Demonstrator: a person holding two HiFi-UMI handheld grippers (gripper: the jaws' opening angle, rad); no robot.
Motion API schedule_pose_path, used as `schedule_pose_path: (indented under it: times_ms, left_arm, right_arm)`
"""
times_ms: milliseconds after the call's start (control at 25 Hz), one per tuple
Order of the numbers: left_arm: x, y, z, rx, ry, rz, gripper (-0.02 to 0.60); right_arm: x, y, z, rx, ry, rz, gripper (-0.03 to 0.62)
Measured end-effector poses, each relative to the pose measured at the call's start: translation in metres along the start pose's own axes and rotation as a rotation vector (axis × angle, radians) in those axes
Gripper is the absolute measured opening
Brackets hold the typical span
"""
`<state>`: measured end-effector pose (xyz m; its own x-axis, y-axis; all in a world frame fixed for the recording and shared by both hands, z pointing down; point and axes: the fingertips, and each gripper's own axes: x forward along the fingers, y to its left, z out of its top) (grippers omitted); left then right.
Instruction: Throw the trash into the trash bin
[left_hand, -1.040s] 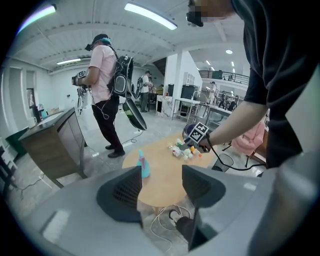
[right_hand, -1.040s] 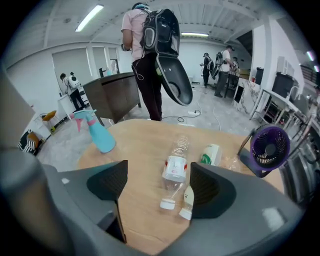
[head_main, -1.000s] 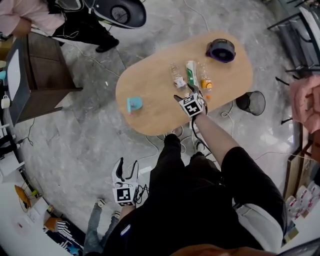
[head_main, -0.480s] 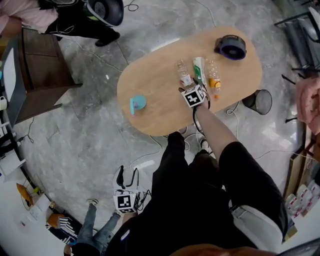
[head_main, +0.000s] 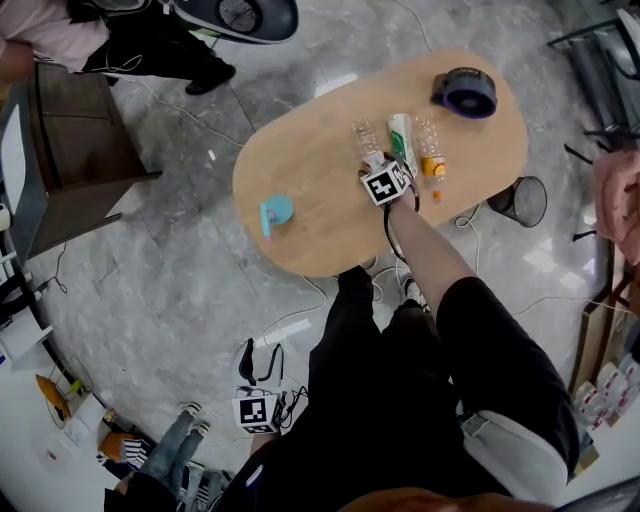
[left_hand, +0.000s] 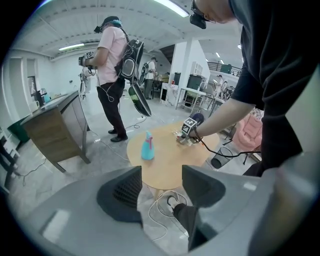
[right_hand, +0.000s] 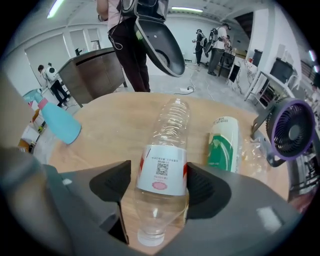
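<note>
A clear plastic bottle (right_hand: 162, 125) with a white label lies on the oval wooden table (head_main: 310, 170), cap end toward me. My right gripper (right_hand: 159, 182) straddles its labelled middle. Its jaws have just been closing, with the bottle between them; the right pad is at the label and a thin gap shows at the left pad. In the head view the right gripper (head_main: 375, 165) sits over the bottle (head_main: 362, 135). A black mesh trash bin (head_main: 527, 200) stands on the floor right of the table. My left gripper (left_hand: 162, 185) hangs low beside me, open and empty.
Right of the bottle lie a green-and-white tube (right_hand: 222, 142) and a crumpled clear bottle with an orange cap (head_main: 431, 160). A purple fan (head_main: 466, 92) stands at the table's far end, a blue spray bottle (head_main: 272, 212) at its left. People and a wooden desk (head_main: 75, 160) stand beyond.
My right gripper has gone forward and down from the table's near side onto the clear bottle. The left gripper stays low by my leg.
</note>
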<state>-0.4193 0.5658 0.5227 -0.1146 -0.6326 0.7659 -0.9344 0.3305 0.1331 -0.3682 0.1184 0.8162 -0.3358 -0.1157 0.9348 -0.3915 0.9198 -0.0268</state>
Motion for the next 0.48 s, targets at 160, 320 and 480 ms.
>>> schedule_pose_path:
  times_ms: [160,320,480]
  left_arm:
    - [0.003,-0.001,0.000,0.008,0.009,-0.011,0.251]
    - [0.004,-0.001,-0.001,0.005,0.015,-0.016,0.250]
    - [0.008,-0.004,-0.002,0.008,0.020,-0.023,0.247]
  right_arm:
    - [0.005,0.005,-0.001,-0.108,0.044,-0.024,0.319]
    - [0.004,0.007,0.004,-0.054,0.034,0.011,0.311]
    - [-0.005,0.009,0.005,-0.031,0.005,0.037,0.307]
